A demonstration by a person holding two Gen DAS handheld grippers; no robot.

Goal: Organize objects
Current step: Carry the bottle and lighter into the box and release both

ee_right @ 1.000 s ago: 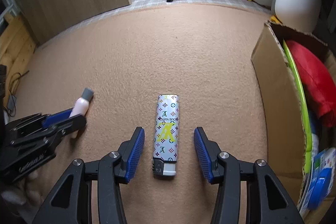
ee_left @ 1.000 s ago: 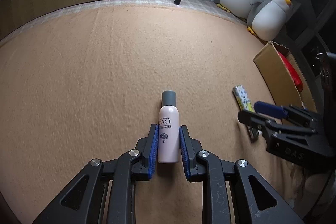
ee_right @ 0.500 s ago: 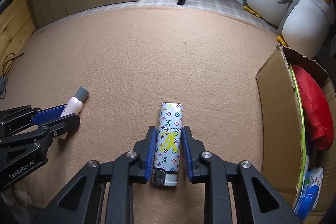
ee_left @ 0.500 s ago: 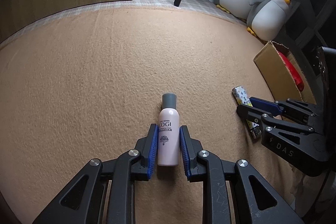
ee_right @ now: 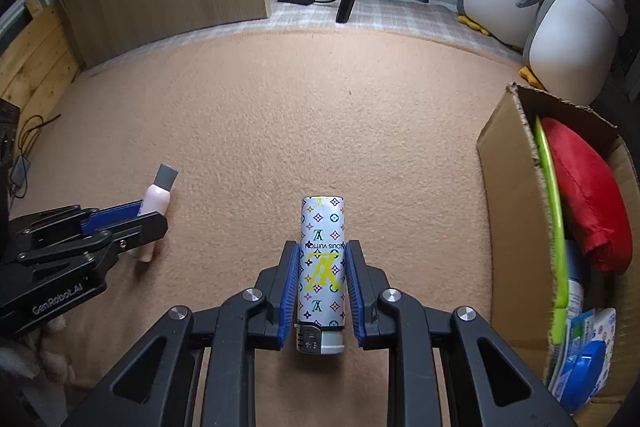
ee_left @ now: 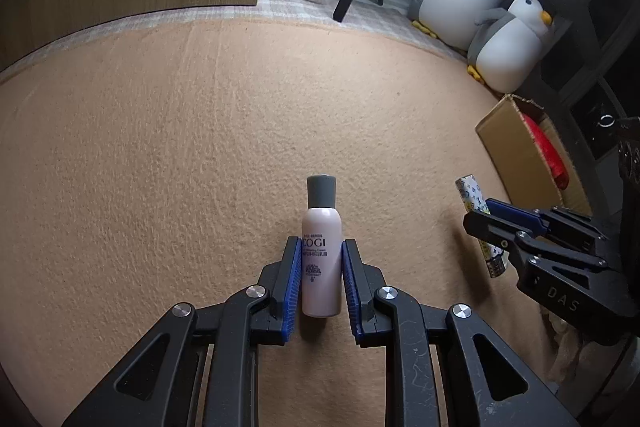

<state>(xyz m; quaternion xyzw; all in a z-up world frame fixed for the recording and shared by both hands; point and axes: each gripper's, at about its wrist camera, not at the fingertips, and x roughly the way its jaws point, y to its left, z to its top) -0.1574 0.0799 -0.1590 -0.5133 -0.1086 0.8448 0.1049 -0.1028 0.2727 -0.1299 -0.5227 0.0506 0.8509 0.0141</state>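
**Both tongs clamped on their objects, neither yet boxed.**
The left tongs (ee_left: 321, 269) gripped the pink lotion bottle (ee_left: 321, 259), and the right tongs (ee_right: 322, 283) gripped the patterned lighter (ee_right: 322, 267); both objects lay flat on the tan carpet (ee_right: 320, 115). To the right stood the cardboard box (ee_right: 508, 195), already holding a red cushion (ee_right: 588, 195) and blue-and-white packets (ee_right: 584, 355). Judged remaining: lifting both items and placing them in the box.
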